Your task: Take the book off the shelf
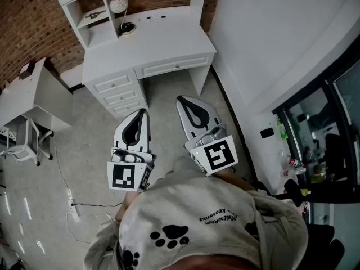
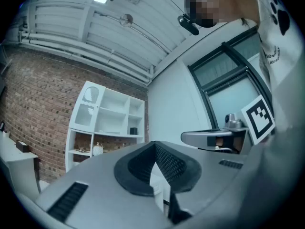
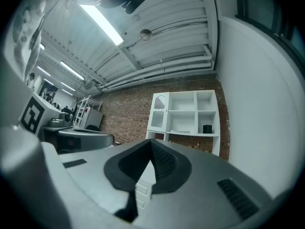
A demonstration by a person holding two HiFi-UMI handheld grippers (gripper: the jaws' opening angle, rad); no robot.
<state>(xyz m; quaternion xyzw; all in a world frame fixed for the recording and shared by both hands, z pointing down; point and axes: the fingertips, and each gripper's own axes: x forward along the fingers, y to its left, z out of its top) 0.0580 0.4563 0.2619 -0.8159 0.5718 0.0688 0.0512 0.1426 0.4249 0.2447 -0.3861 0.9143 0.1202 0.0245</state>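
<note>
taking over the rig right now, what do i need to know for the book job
Left gripper: shut, empty, held about level in front of the person.
Right gripper: shut, empty, alongside it.
Things: the tall white shelf unit stands on the white wooden desk, across open floor from both grippers. No book can be made out; a small dark object sits in a right-hand compartment.
Done: nothing.
Left: walk up, find the book, open a gripper, grip it, draw it out.
</note>
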